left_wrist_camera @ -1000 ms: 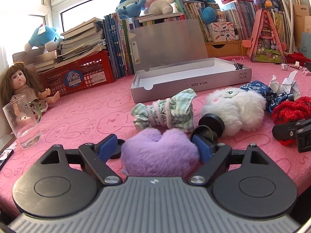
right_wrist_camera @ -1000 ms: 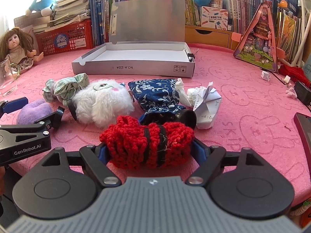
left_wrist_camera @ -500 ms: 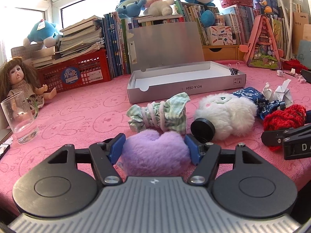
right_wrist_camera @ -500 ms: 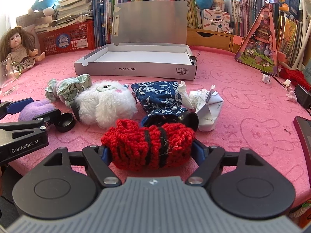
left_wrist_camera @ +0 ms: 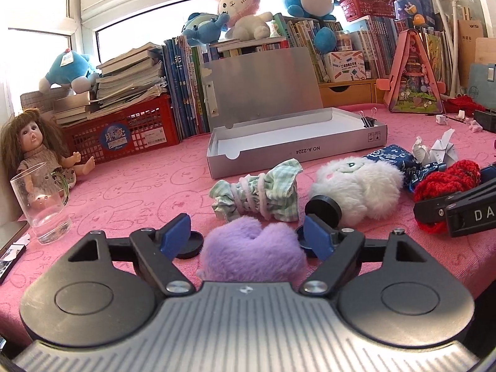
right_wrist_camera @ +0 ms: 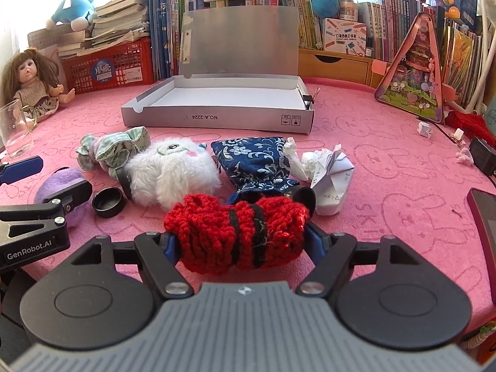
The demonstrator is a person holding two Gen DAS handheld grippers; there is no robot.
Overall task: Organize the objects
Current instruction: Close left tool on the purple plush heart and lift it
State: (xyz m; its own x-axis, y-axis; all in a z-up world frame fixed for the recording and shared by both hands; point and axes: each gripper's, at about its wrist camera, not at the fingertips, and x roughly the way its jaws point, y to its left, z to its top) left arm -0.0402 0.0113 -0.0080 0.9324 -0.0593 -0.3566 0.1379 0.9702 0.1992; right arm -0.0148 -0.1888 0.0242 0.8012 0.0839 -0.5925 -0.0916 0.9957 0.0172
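Observation:
A purple fluffy pouch (left_wrist_camera: 254, 251) lies on the pink tablecloth between the fingers of my left gripper (left_wrist_camera: 246, 232). Its jaws are opening, and a gap shows beside the left blue pad (left_wrist_camera: 176, 232). My right gripper (right_wrist_camera: 241, 241) is closing on a red knitted bundle (right_wrist_camera: 235, 232), and both pads press its ends. Beyond lie a green-checked cloth roll (left_wrist_camera: 260, 195), a white furry pouch (left_wrist_camera: 356, 186), a blue patterned pouch (right_wrist_camera: 254, 161) and crumpled paper (right_wrist_camera: 331, 173). An open silver box (left_wrist_camera: 294, 152) stands behind them with its lid up.
A glass mug (left_wrist_camera: 43, 204) and a doll (left_wrist_camera: 34, 145) are at the left. Black caps (right_wrist_camera: 108, 198) lie by the purple pouch. A red crate (left_wrist_camera: 124, 130), books and plush toys line the back. A dark device (right_wrist_camera: 483, 210) lies at the right edge.
The left jaws squeezed in on the purple pouch, then spread apart again. The right jaws narrowed onto the red bundle. Neither hand shifted much.

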